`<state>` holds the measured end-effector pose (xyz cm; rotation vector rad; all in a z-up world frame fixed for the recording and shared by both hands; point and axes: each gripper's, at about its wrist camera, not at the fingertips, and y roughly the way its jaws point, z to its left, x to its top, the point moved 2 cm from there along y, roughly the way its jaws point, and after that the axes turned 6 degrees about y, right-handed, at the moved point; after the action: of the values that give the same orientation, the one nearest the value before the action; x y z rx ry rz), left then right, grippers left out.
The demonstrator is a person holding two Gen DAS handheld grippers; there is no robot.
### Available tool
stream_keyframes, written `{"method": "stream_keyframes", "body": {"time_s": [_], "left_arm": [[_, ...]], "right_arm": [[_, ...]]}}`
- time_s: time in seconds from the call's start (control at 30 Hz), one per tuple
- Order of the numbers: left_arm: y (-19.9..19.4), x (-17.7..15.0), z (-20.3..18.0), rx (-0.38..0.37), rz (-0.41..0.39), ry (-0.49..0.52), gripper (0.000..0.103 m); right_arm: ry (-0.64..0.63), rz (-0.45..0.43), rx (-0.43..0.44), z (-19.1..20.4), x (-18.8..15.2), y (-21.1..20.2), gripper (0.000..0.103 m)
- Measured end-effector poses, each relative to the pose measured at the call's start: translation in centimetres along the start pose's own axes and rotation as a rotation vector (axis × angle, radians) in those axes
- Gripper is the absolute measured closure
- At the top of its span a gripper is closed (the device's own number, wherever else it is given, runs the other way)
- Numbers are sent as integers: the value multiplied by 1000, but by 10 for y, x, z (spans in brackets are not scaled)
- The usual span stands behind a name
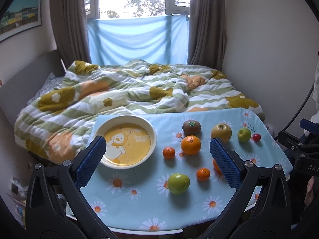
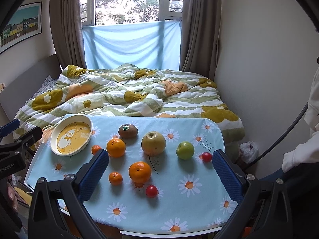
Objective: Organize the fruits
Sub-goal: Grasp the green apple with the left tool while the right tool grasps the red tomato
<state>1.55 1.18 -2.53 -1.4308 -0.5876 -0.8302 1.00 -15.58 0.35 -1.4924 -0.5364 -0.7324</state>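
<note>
- Cream-rimmed and yellow inside, the plate (image 2: 71,137) sits empty at the far left corner of the tabletop (image 2: 199,199); I judge it is where the fruit is meant to go, since nothing is in it yet.
- Fruit lies loose across the daisy cloth to the plate's right: a kiwi (image 2: 128,131) at the back, a big orange (image 2: 116,147) just in front of it, a yellowish apple (image 2: 153,143) in the middle, and a green apple (image 2: 185,150) with a small red fruit (image 2: 206,157) beside it at the right.
- My left fingers (image 1: 157,163) hang spread wide and empty, level over the near edge, with the plate behind the left pad.
- My right fingers (image 2: 160,171) are likewise wide apart, holding nothing, framing a second orange (image 2: 140,172) lying well ahead of them.
</note>
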Motion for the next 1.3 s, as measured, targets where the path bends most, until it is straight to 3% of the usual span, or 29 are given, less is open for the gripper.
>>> {"method": "stream_keyframes", "body": {"time_s": [0.37,0.63,0.87,0.97,1.07,1.2,1.3], "left_arm": [[53,-31,0,-96,182,40,0],[98,-71,-16,-85,329,6,0],[128,-95,-36,-86,396,-57,0],[139,-101,-45,-95,405,-67,13],[148,-105,-53,-81,415,-45,17],[160,-110,-58,-68,442,-30,28],[167,-114,-60,-58,463,-30,37]], "right_arm": [[5,108,-77,-21,-28,33,0],[-17,242,3,-38,-62,83,0],[-94,327,111,-39,-81,116,0],[-128,352,141,-36,-91,129,0],[-156,366,172,-33,-98,138,2],[-203,379,197,-28,-106,147,9],[-236,396,213,-25,-111,153,21]]}}
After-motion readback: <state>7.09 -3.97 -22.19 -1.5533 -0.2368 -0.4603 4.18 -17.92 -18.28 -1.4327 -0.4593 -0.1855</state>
